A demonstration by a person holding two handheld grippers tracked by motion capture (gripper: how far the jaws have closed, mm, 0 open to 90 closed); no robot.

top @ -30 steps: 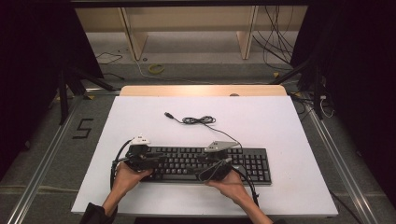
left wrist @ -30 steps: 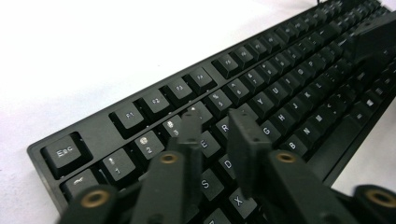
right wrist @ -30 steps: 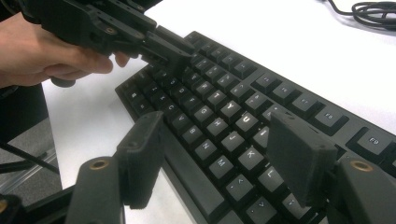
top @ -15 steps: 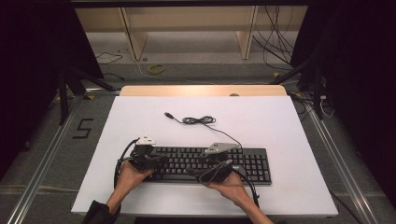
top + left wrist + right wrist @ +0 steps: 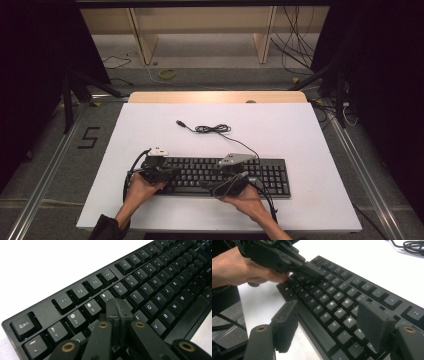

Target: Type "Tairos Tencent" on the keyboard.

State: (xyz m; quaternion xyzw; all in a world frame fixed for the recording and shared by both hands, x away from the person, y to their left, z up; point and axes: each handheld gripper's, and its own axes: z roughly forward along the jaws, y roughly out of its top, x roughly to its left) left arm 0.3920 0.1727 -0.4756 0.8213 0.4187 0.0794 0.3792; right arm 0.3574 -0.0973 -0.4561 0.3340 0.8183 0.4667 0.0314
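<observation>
Typing is the work in hand, as I judge it, and it looks barely begun or mid-run: nothing on the keyboard (image 5: 220, 175) tells me which keys are already struck, so I cannot say how much is left.

My left gripper (image 5: 117, 308) has its jaws pressed together into one blunt tip, pinching nothing. That tip sits on the upper-left letter keys, just below the 4 key (image 5: 107, 295), with R or E under it; I cannot tell which, nor whether the key is pushed down. From the right gripper view, the same tip (image 5: 313, 270) comes down onto the far-left letters, with my left hand (image 5: 239, 267) behind it.

My right gripper (image 5: 329, 322) has its jaws spread wide, holding nothing. It hovers over the near edge of the keyboard, the K key (image 5: 350, 320) and its neighbours between the jaws, the space bar (image 5: 317, 328) just below. I judge it is not touching any key yet.

The keyboard lies flat on the table (image 5: 300, 130) right under both tools. Its long axis runs left to right across me, Esc (image 5: 23, 325) at my left gripper's end and the number pad out past my right gripper. The function row faces away from me, the space bar toward me. Its cable (image 5: 212, 129) runs off from the back edge, beyond both grippers, coiled loose with the plug lying free and unconnected.

What is left, in my view: lower the right tool, probably closed first, onto its key.
</observation>
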